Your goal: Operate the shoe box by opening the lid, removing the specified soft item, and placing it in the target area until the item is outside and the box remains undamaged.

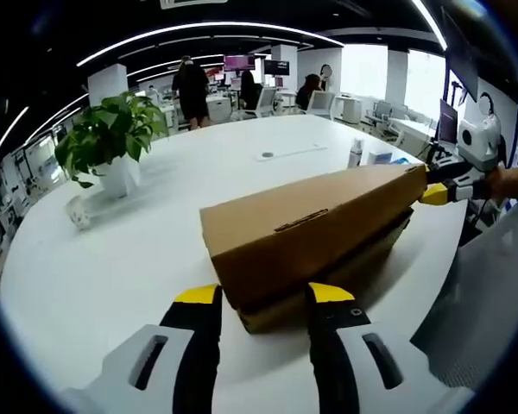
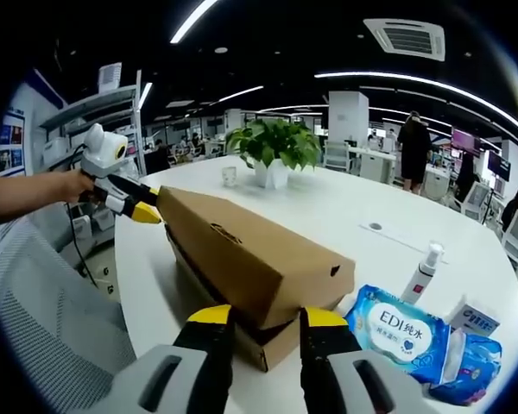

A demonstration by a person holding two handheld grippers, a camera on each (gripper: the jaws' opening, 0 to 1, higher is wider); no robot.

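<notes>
- while the shoe box (image 1: 315, 233) lies lengthwise on the white desk (image 1: 112, 259), its lid sits slightly lifted.
- left gripper (image 1: 263, 295) fingers are apart, flanking one end of the box.
- right gripper (image 2: 264, 317) fingers are apart at the other end.
- wipes pack (image 2: 397, 332) and spray bottle (image 2: 421, 272) lie just beside the box.
</notes>
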